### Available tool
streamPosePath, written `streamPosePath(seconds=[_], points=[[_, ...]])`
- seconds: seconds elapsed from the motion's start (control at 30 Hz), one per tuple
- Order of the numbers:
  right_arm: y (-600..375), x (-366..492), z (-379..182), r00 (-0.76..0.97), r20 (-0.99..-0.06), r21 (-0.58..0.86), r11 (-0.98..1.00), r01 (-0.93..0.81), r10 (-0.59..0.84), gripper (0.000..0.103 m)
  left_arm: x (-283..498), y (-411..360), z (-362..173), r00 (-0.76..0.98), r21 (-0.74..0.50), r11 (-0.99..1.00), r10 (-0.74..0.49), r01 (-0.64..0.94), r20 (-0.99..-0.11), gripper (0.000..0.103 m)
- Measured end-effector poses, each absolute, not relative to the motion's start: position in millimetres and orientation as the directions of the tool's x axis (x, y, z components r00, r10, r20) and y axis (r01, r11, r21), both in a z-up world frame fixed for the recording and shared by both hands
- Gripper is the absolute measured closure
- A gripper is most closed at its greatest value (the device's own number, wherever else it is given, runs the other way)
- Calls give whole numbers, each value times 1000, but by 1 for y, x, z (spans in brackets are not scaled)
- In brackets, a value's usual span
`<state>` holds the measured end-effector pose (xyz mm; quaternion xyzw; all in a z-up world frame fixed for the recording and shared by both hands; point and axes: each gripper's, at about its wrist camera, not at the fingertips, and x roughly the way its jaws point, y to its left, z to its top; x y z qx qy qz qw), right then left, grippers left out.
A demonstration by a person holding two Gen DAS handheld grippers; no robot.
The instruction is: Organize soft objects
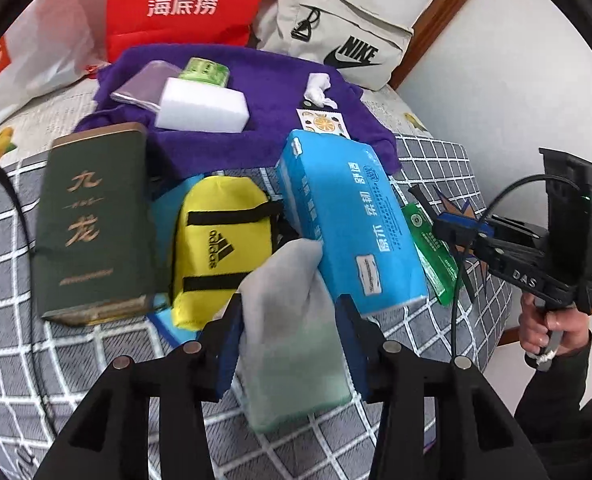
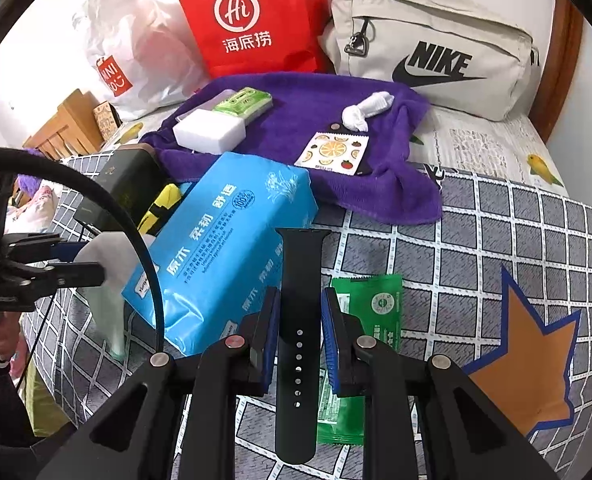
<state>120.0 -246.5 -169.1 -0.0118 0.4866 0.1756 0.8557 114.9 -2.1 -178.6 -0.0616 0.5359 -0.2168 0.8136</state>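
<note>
Left wrist view shows us our left hand-held gripper (image 1: 291, 344) pinching a pale grey and mint folded cloth (image 1: 291, 344) between its blue pads, lifted just above the grey checked bedspread (image 1: 436, 160). Beyond it lie a yellow fabric pouch with black straps (image 1: 221, 240), a dark green tin box (image 1: 95, 220) and a blue soft tissue pack (image 1: 348, 220). From the right wrist view, our right hand-held gripper (image 2: 298, 332) clamps a black silicone watch strap (image 2: 300, 280), held over a green sachet (image 2: 360, 320) on the bed. A purple towel (image 2: 296, 120) lies further back.
</note>
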Motion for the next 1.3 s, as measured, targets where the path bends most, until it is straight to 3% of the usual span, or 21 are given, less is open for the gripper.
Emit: streamPosePath(seconds=[0.07,0.4,0.83,1.03,1.2,1.27,1.3], points=[[-248,119,-171,464,-838,153,939,-308,289,82,118,-5,-183,329,-304,908,-392,288,-860,94],[-249,114,-171,466,-837,151,940,-306,286,82,102,16,-149,373,-368,877,-468,309,-801,94],[-242,121,-141,519,-801,130,932,-337,299,82,94,39,-92,476,-358,875,-479,325,-738,94],[-242,125,-131,537,-788,125,932,-339,301,82,94,44,-77,488,-404,847,-530,345,-693,94],[-239,123,-129,536,-787,123,930,-346,304,82,87,57,-61,489,-512,771,-636,378,-597,94],[-238,121,-130,534,-789,122,928,-351,305,82,87,56,-64,495,-484,791,-612,374,-617,94],[-237,121,-131,531,-790,124,928,-351,306,82,91,52,-73,493,-439,832,-555,341,-670,94]])
